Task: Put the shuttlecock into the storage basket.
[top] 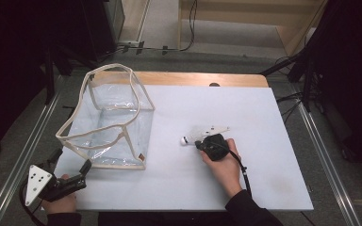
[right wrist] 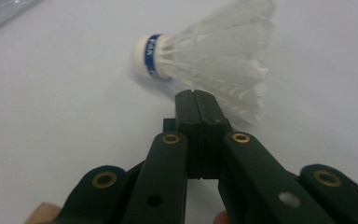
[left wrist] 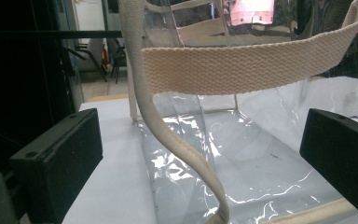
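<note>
1. Shuttlecock point(right wrist: 205, 58) lies on its side on the white table point(top: 264, 122), to the right of the clear bag point(top: 108, 120).
2. Right gripper point(right wrist: 196, 95) has its jaws pressed together, empty, tips just beside the feathers.
3. Left gripper point(left wrist: 205, 154) has its jaws spread wide, either side of the bag's near corner and its cream strap point(left wrist: 223, 70).

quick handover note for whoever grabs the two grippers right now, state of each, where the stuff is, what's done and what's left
Right gripper: shut, holding nothing, its tips close to the feathers of the shuttlecock.
Left gripper: open, jaws either side of the near corner of the clear bag, not gripping it.
Shuttlecock lies on its side on the white table, right of the bag.
Done: nothing picked up; nothing visible in the bag.
Left, probably: open the right jaws, take the shuttlecock, drop it into the bag while the left steadies the rim.
</note>
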`<action>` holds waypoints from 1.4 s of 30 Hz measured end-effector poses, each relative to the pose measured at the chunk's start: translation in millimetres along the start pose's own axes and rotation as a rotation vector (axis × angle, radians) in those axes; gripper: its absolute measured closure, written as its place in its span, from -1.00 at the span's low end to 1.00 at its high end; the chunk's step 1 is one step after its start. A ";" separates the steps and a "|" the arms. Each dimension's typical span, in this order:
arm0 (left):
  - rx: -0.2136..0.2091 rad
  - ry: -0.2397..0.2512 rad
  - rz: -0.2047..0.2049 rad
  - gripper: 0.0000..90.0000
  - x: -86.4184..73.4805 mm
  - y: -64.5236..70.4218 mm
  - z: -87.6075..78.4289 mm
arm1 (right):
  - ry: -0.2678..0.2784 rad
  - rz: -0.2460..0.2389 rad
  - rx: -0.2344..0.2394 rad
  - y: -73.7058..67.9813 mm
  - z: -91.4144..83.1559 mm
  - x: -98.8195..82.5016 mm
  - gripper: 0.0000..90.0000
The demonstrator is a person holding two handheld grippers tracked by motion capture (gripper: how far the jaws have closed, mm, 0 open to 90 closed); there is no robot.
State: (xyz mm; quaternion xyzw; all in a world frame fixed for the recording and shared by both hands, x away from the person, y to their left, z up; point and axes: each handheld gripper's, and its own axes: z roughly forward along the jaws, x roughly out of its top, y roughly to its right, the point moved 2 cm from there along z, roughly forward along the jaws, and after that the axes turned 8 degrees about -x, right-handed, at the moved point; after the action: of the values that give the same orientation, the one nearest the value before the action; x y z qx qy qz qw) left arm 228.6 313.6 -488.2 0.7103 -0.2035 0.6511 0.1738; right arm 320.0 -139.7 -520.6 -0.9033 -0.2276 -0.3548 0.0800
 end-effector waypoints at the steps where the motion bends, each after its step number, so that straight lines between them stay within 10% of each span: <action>1: 0.000 0.000 0.000 -1.00 0.0 0.0 0.2 | -0.003 0.006 -0.013 2.2 1.2 1.1 0.95; 11: -0.001 0.001 0.000 -1.00 -0.1 -0.1 -0.1 | 0.001 0.001 -0.050 10.5 22.2 30.8 0.95; 31: -0.003 0.007 -0.006 -1.00 0.0 -1.0 -0.4 | 0.020 -0.020 0.053 -15.9 46.9 67.8 0.82; 36: -0.002 0.005 -0.004 -1.00 0.0 -0.6 -0.1 | 0.011 -0.006 0.109 -21.8 37.4 72.5 0.25; 42: -0.004 0.005 -0.004 -1.00 0.0 -0.4 -0.1 | -0.048 0.014 0.154 -37.3 42.0 79.1 -0.87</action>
State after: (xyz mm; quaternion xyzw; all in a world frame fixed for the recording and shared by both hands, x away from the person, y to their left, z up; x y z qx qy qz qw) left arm 228.7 314.0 -488.2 0.7088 -0.2028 0.6520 0.1769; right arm 378.9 -65.9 -498.5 -0.9043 -0.2499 -0.3137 0.1460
